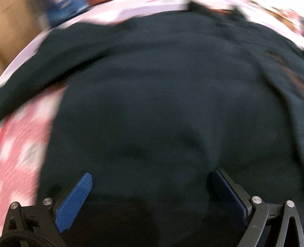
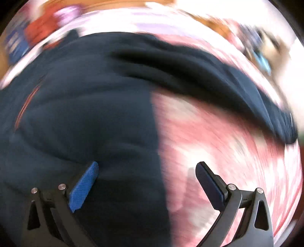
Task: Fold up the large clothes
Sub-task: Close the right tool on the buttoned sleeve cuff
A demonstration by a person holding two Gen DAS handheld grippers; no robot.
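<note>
A large dark navy garment [image 1: 152, 98] lies spread over a pink and white patterned cover and fills most of the left wrist view. My left gripper [image 1: 151, 175] hangs open just above its cloth, blue pads wide apart, nothing between them. In the right wrist view the same garment [image 2: 79, 106] covers the left half, and one sleeve [image 2: 218, 81] stretches to the right. My right gripper [image 2: 148, 165] is open over the garment's right side edge: its left finger is above the dark cloth and its right finger is above the pink cover. Both views are motion-blurred.
The pink and white patterned cover [image 2: 218, 144] lies under the garment and shows bare at the right; it also appears at the left [image 1: 20, 148]. A pale lilac border [image 1: 133, 11] runs along the far edge. Blurred orange and blue shapes [image 2: 38, 32] sit beyond it.
</note>
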